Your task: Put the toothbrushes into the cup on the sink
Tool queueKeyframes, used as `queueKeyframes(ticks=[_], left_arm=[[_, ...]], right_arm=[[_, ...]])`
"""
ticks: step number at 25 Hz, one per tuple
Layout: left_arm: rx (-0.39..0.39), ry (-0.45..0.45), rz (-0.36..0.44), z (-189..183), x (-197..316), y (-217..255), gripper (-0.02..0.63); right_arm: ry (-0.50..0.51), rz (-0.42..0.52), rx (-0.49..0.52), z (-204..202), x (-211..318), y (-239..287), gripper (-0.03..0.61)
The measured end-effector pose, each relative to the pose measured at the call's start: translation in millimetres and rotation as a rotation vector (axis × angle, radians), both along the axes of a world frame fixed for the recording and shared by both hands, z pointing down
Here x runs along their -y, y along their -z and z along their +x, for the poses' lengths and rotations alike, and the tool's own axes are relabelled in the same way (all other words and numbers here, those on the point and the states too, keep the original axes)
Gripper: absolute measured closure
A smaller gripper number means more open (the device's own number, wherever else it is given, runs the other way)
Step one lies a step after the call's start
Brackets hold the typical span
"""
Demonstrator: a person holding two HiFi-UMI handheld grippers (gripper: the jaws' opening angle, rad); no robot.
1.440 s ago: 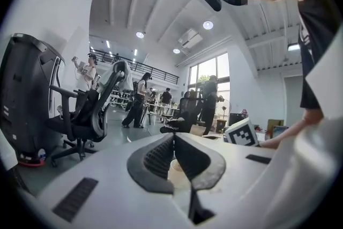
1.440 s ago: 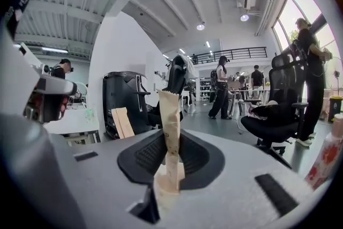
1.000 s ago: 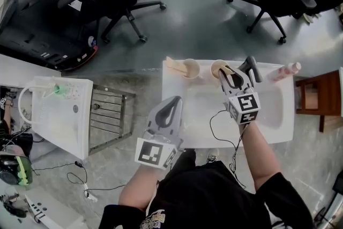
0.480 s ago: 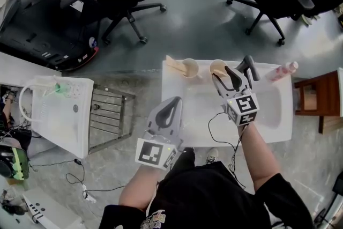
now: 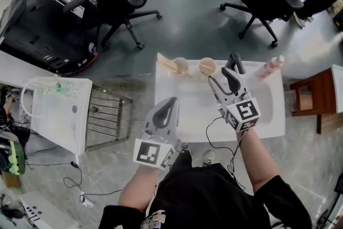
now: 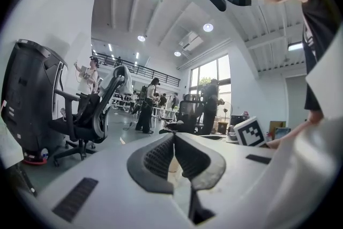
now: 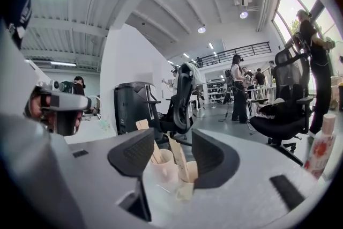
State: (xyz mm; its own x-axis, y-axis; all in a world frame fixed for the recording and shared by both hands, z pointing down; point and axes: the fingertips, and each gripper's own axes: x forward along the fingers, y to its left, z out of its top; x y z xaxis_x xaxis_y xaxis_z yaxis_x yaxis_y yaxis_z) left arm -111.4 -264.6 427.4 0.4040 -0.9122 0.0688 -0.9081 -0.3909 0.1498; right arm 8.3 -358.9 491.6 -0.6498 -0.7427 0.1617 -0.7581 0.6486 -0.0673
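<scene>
Right tool [image 7: 173,139] has just been opening, free of the toothbrush [image 7: 178,158]; left tool [image 6: 173,139] closed, empty.
We could clip it withdrawing and topple its cup [image 7: 192,171].

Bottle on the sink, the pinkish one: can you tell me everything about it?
The bottle is slim and looks like plastic. It has a pale body with pink-red print and a lighter cap on top, which is shut. It stands upright, all by itself, on the flat rim at the far right corner of the white sink. Only the sink touches it. What the print says is too small to read.
</scene>
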Motion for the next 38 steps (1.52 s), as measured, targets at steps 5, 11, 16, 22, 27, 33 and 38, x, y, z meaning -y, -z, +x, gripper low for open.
queueKeyframes(ticks=[5,11,16,22,27,33,38], left_arm=[[0.007,0.011,0.040,29,-31,19,0.606],[0.023,0.056,0.084,63,-90,39,0.606],[0.052,0.100,0.094,77,-142,48,0.606],[0.065,0.144,0.089,66,-187,57,0.606],[0.069,0.137,0.098,38,-220,61,0.606],[0.048,0.078,0.078,-9,-259,56,0.606],[0.016,-0.038,0.094,-31,-289,42,0.606]], right_arm=[[0.032,0.063,0.062,28,-41,42,0.392],[0.129,0.138,0.111,61,-117,89,0.571],[0.175,0.158,0.126,80,-172,106,0.572],[0.210,0.146,0.154,71,-217,114,0.572],[0.204,0.141,0.159,44,-252,115,0.572],[0.125,0.134,0.130,4,-305,112,0.572],[0.012,0.136,0.085,-12,-355,104,0.572]])
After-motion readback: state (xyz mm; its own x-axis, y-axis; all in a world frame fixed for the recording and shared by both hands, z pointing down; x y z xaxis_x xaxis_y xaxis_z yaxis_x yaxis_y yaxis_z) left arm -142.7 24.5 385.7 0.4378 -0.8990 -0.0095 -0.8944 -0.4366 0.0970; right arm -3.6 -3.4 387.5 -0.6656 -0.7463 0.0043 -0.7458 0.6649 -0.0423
